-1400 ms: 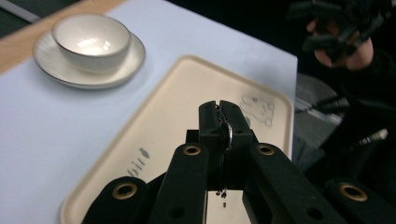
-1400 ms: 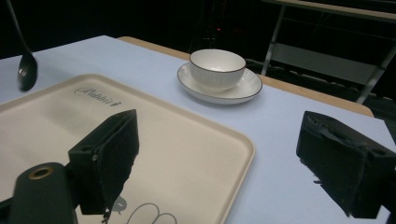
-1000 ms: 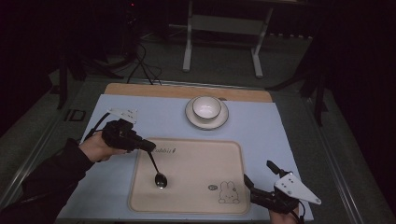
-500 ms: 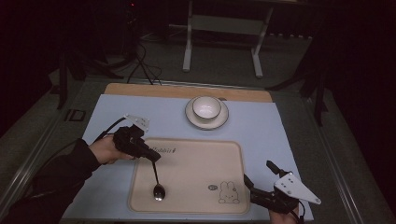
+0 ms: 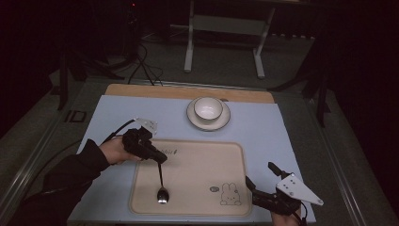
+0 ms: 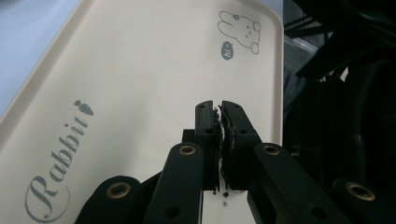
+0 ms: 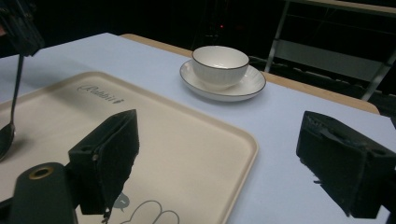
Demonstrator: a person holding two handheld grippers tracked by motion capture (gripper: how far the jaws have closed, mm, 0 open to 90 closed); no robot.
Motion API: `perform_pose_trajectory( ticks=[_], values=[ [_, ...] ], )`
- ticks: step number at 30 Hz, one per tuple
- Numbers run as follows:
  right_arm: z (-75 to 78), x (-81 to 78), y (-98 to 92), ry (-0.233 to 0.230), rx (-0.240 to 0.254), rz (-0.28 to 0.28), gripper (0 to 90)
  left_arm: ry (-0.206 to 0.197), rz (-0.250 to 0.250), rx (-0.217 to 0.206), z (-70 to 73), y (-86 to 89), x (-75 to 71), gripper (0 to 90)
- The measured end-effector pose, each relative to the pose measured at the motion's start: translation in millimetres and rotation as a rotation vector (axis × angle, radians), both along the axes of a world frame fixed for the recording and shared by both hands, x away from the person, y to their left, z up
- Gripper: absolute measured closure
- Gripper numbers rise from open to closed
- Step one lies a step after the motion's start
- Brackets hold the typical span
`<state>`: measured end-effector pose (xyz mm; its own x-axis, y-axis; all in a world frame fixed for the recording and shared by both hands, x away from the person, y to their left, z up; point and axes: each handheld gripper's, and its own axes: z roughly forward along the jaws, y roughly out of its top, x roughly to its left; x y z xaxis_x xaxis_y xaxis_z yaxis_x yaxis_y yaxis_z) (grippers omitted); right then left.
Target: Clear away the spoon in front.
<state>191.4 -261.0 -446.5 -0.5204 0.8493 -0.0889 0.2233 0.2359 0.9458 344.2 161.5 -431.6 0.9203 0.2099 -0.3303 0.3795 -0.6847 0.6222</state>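
Left to right. My left gripper (image 5: 157, 157), black with a grey three-cornered plate, is clenched on the handle of a dark metal spoon (image 5: 161, 187); in the left gripper view its jaws stand pressed together on the thin handle. Compared with a second ago, my left hand (image 5: 113, 149) has come down and nearer the front edge of the table, and the spoon has travelled with it: its bowl, then nearer the middle of the tray's left half, now rests on the cream rectangular plastic tray (image 5: 202, 162) close to the front left corner, handle slanting up to the jaws. The tray, printed with the word "Rabbit" and a small rabbit drawing, lies on the pale blue table cover (image 5: 263, 132) and holds the spoon's bowl. Behind the tray, toward the far edge, a white ceramic bowl (image 5: 208, 108) with a dark rim sits in a white saucer (image 5: 208, 120); I cannot tell what it holds. My right gripper (image 5: 263, 183), at the front right corner, is released, jaws wide apart, unchanged in place.
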Motion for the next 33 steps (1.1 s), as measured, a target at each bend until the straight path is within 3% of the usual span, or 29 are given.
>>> perform_pose_trajectory(
  ticks=[9,16,28,33],
  values=[
    [-0.2,0.2,0.2,0.002,0.001,0.002,13.1,-0.058,0.057,-0.052,-17.5,2.2,7.1,81.1],
    [-0.6,0.8,0.1,0.009,0.000,0.006,13.1,-0.054,0.082,-0.078,-27.3,1.8,14.4,80.5],
    [-0.9,1.1,0.2,0.013,0.000,0.012,13.2,-0.094,0.132,-0.093,-45.1,-2.1,22.8,76.2],
    [-0.9,1.0,0.5,0.013,-0.002,0.013,13.3,-0.092,0.156,-0.103,-51.6,-3.0,27.5,76.1]
  ],
)
